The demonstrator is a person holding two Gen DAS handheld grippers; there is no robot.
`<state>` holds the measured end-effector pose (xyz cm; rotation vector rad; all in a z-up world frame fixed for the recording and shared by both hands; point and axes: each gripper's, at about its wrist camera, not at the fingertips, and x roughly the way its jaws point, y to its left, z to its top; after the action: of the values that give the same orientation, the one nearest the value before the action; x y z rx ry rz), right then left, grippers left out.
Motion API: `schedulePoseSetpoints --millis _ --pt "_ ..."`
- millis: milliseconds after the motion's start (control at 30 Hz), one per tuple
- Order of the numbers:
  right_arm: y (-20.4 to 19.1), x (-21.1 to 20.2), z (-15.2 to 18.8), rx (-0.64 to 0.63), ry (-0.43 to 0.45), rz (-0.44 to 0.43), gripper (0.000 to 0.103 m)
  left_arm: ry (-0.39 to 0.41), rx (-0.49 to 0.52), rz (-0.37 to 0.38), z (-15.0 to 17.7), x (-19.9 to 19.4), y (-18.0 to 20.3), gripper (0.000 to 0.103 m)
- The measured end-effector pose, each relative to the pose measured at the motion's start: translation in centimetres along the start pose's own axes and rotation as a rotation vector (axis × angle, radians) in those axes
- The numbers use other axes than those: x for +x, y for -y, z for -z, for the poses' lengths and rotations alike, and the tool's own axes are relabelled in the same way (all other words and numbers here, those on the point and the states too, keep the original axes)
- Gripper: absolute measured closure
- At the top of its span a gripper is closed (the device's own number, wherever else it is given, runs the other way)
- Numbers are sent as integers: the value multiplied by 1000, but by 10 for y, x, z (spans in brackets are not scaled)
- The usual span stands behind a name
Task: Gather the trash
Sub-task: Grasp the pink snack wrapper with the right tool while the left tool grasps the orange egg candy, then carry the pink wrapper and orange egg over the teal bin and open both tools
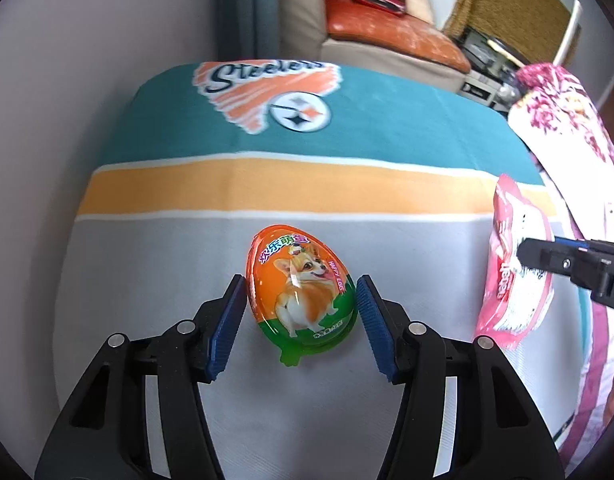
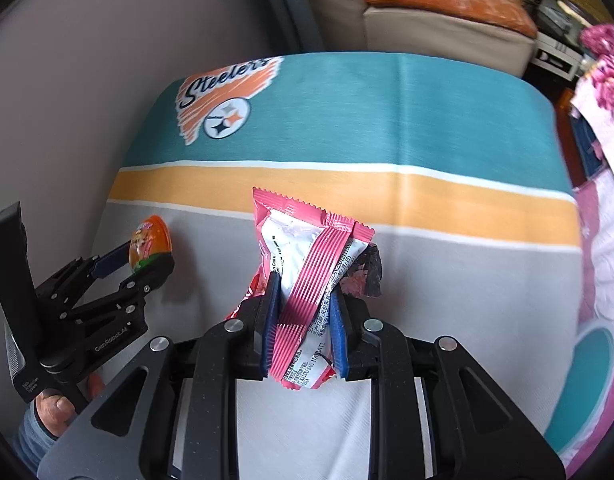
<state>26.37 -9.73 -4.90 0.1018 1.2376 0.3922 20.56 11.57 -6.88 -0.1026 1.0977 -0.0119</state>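
Gripping item one: left gripper (image 1: 301, 300) clamps the egg-shaped toy package (image 1: 301, 292) between its pads (lifted for disposal, apparently). Item two: right gripper (image 2: 303, 320), closed on the pink wrapper (image 2: 307, 264), crumpled between its fingers.

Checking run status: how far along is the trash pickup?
Done: nothing visibly binned; no bin in view. In hand: right gripper is shut on the pink wrapper; left gripper is closed around the plastic egg. Left: carry both off the striped cloth to a bin.
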Motion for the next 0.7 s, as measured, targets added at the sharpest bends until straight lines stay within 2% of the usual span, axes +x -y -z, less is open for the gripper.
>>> schedulePoseSetpoints --millis 300,500,700 --pt "58 -49 55 81 86 22 81 -8 69 45 23 -17 63 45" --pt "99 -79 94 150 134 5 81 -28 124 73 39 -26 110 45" --pt "140 -108 130 197 194 5 81 -49 194 69 56 -34 161 45"
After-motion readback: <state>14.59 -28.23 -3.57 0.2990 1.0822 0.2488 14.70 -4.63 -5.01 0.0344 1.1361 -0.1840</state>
